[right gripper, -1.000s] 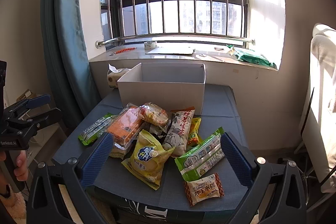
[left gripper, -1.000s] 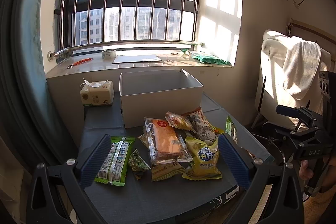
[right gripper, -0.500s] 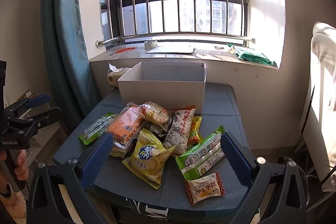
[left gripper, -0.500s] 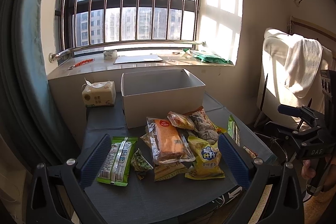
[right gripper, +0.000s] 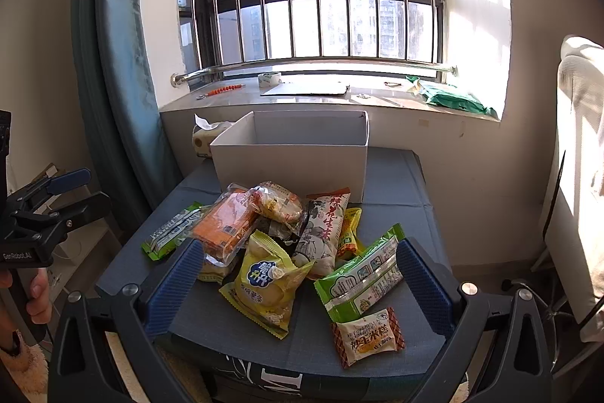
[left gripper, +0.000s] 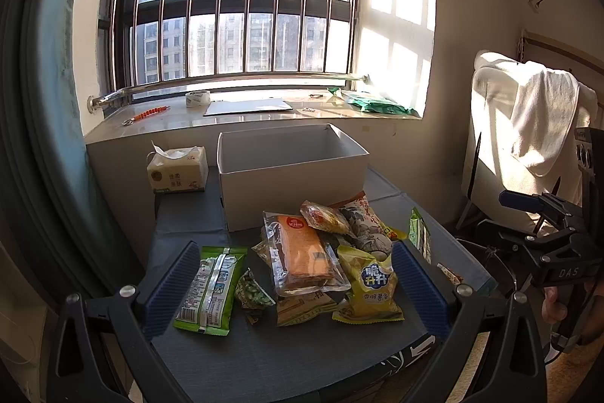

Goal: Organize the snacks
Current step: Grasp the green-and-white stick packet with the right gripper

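A pile of snack packets lies on a grey table (left gripper: pixel 287 357) in front of an open white box (left gripper: pixel 290 176), whose inside floor is hidden. It holds an orange cake pack (left gripper: pixel 304 253), a yellow chip bag (left gripper: pixel 368 284), a green packet (left gripper: pixel 211 289) and others. In the right wrist view I see the box (right gripper: pixel 290 153), the yellow bag (right gripper: pixel 264 282), a green packet (right gripper: pixel 362 278) and a small red-edged pack (right gripper: pixel 368 335). My left gripper (left gripper: pixel 294 293) is open and empty, near the table's front. My right gripper (right gripper: pixel 298 289) is open and empty, likewise.
A tissue pack (left gripper: pixel 177 170) stands left of the box. The windowsill (left gripper: pixel 245 116) behind holds tape, a sheet and a green bag. A chair with a white towel (left gripper: pixel 540 123) stands at the right. A teal curtain (right gripper: pixel 113 63) hangs at the left.
Both views have shifted only slightly; the left gripper has drifted a little. Nothing was grasped or moved on the table.
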Action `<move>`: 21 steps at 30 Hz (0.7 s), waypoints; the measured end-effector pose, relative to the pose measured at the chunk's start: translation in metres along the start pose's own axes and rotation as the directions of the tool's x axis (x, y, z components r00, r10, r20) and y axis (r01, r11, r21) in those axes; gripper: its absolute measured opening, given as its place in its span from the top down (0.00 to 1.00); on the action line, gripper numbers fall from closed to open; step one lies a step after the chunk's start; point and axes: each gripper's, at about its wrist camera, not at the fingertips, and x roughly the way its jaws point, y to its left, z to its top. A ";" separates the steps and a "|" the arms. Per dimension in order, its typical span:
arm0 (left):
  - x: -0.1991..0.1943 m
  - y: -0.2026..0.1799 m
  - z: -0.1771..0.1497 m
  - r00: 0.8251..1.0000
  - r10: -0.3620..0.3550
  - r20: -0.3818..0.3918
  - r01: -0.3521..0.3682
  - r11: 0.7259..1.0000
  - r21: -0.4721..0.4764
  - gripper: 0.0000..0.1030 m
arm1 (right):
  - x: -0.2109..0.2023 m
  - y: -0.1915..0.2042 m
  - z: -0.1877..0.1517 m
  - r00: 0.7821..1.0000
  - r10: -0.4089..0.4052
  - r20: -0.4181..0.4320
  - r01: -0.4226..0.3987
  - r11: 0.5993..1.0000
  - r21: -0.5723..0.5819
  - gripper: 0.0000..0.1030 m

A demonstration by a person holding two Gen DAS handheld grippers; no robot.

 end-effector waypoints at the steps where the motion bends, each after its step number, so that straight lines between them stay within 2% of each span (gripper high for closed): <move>1: 0.000 0.000 0.000 1.000 0.001 0.001 -0.001 1.000 0.000 0.00 | 0.001 -0.001 0.000 1.000 0.001 -0.002 -0.001 1.000 0.002 0.00; 9: -0.002 0.003 -0.004 1.000 0.000 0.005 0.000 1.000 -0.004 0.00 | 0.018 -0.014 -0.006 0.998 -0.010 -0.055 0.013 0.999 0.053 0.00; 13: -0.001 0.006 -0.007 1.000 0.007 0.000 -0.007 1.000 -0.012 0.00 | 0.053 -0.041 -0.010 0.988 0.036 -0.150 -0.009 0.984 0.176 0.00; 15: -0.002 0.009 -0.009 1.000 0.011 -0.003 -0.011 1.000 -0.017 0.00 | 0.078 -0.062 -0.015 0.976 0.070 -0.206 -0.012 0.963 0.271 0.00; 17: -0.002 0.014 -0.012 1.000 0.018 -0.005 -0.018 1.000 -0.025 0.00 | 0.106 -0.084 -0.021 0.955 0.105 -0.279 0.011 0.924 0.383 0.00; 19: -0.001 0.018 -0.014 1.000 0.020 -0.009 -0.021 0.999 -0.038 0.00 | 0.130 -0.100 -0.028 0.939 0.151 -0.310 0.006 0.891 0.454 0.00; 21: -0.001 0.022 -0.017 1.000 0.021 -0.015 -0.022 0.999 -0.047 0.00 | 0.148 -0.111 -0.033 0.926 0.164 -0.339 0.030 0.866 0.499 0.00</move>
